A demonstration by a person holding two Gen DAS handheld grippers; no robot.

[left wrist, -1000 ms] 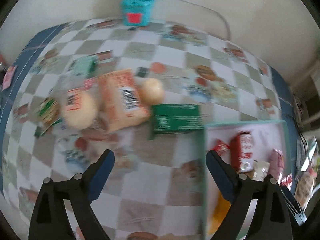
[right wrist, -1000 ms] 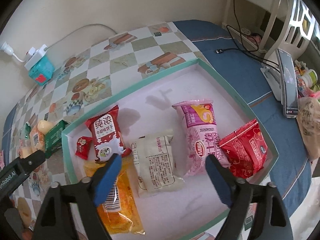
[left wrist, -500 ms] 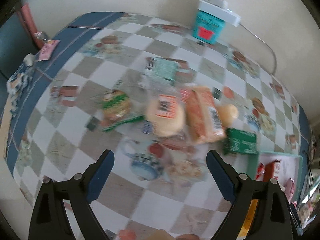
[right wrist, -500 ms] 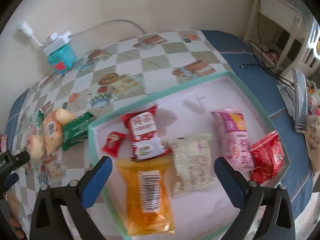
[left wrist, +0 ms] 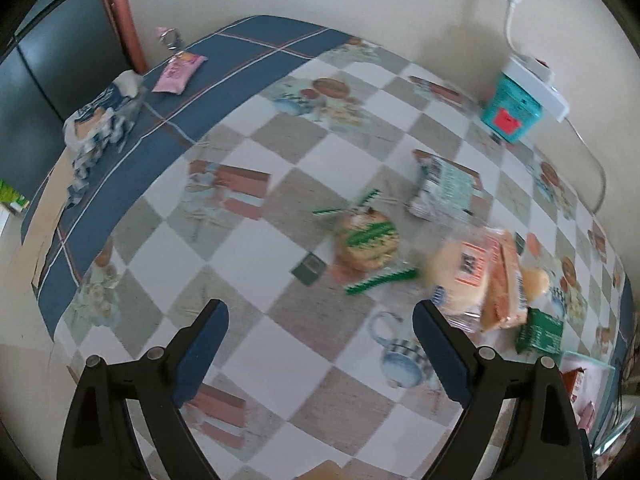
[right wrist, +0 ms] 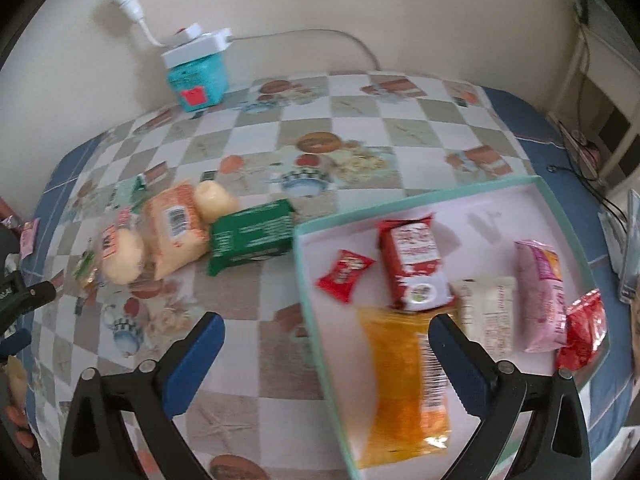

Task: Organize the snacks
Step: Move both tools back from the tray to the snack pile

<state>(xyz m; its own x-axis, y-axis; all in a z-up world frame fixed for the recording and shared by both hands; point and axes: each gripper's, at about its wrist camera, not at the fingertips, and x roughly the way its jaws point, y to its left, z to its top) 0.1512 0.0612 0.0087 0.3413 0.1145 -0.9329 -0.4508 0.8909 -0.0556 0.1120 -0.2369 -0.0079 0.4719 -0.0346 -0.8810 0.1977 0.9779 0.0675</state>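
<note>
Loose snacks lie on the checkered tablecloth: a green box (right wrist: 250,236), an orange packet (right wrist: 176,224), a round bun in a wrapper (right wrist: 120,254), a pale bun (right wrist: 214,200), a green-labelled cookie pack (left wrist: 366,240) and a mint packet (left wrist: 446,190). A teal-rimmed tray (right wrist: 304,280) holds several packets, among them a yellow-orange one (right wrist: 404,376) and a red one (right wrist: 412,264). My left gripper (left wrist: 320,344) is open and empty above the table, short of the cookie pack. My right gripper (right wrist: 326,360) is open and empty over the tray's left rim.
A teal box with a white power strip on it (right wrist: 198,76) stands at the wall. A pink packet (left wrist: 178,72) and a crumpled bag (left wrist: 100,120) lie on the blue border at the far left. A phone (right wrist: 632,248) and cables lie right of the tray.
The left gripper has swung left, from the tray edge towards the table's left part. The right gripper has swung left from over the tray's middle to its left rim.
</note>
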